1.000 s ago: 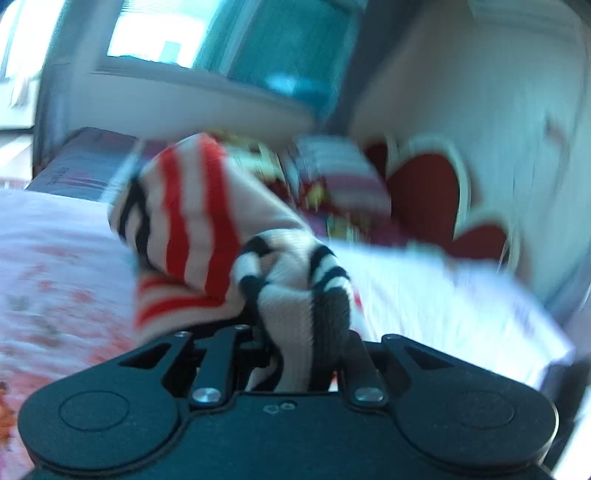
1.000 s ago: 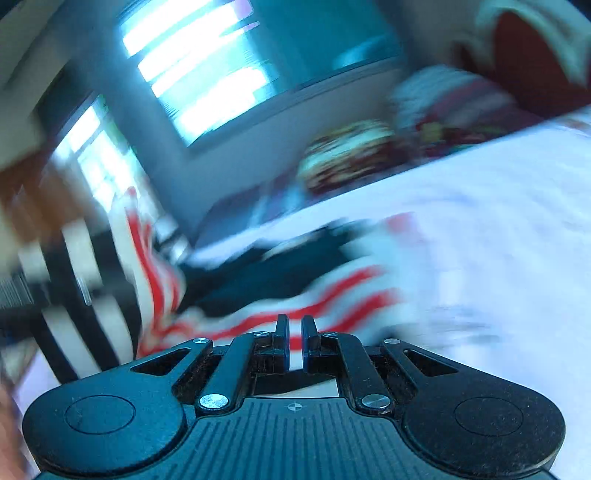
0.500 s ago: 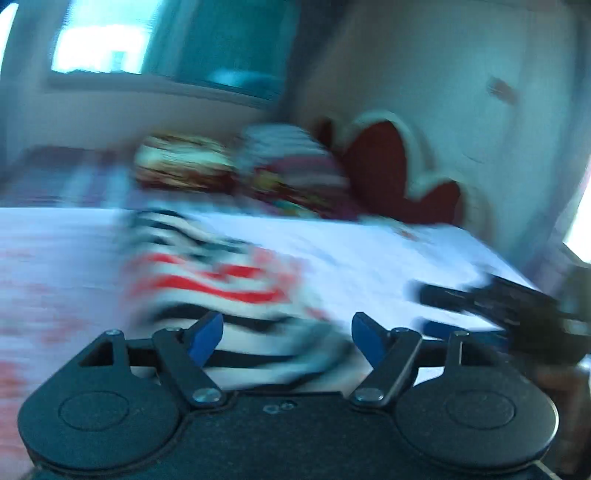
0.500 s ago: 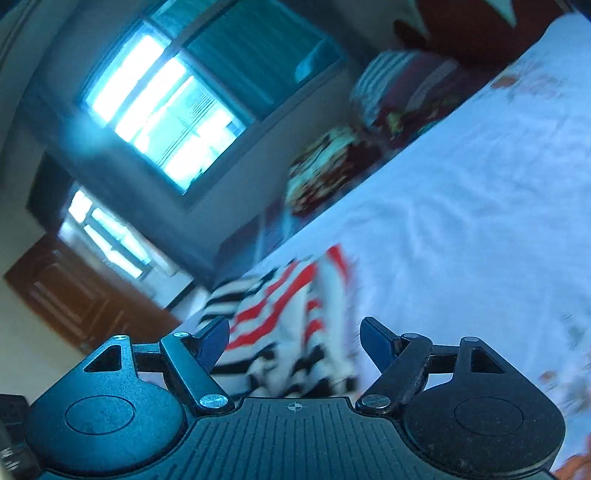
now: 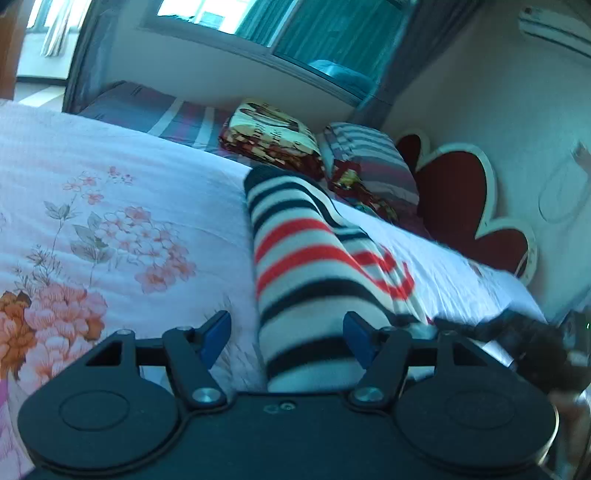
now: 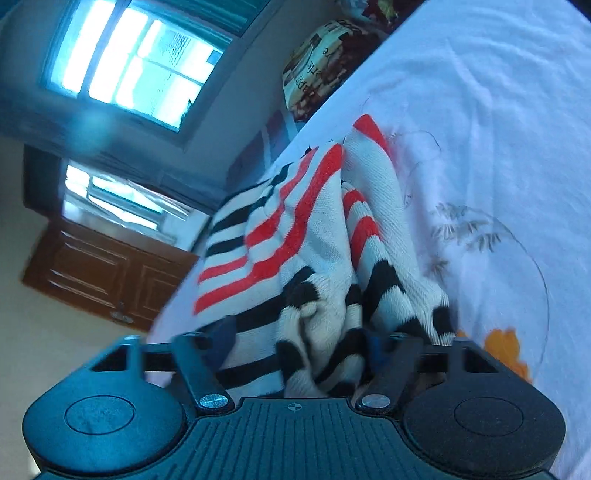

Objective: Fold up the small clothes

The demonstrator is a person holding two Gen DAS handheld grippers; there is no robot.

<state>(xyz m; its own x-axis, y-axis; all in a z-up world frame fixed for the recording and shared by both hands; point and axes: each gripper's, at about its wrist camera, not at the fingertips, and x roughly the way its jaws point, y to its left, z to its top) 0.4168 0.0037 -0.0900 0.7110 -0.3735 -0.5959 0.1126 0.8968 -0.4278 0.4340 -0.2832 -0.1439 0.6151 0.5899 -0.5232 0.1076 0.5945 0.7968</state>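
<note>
Grippers left (image 5: 286,338) and right (image 6: 299,341) flank one sweater (image 5: 310,273).

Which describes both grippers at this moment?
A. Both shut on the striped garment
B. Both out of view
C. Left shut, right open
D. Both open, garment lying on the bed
D: the left gripper and right gripper show spread fingers, and the striped garment rests on the bed.

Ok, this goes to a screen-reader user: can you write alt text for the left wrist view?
A striped garment in white, black and red lies folded lengthwise on a floral bedsheet, its near end between the wide-open blue-tipped fingers of the left gripper. Behind it are pillows, a red heart-shaped headboard and a window.
</note>
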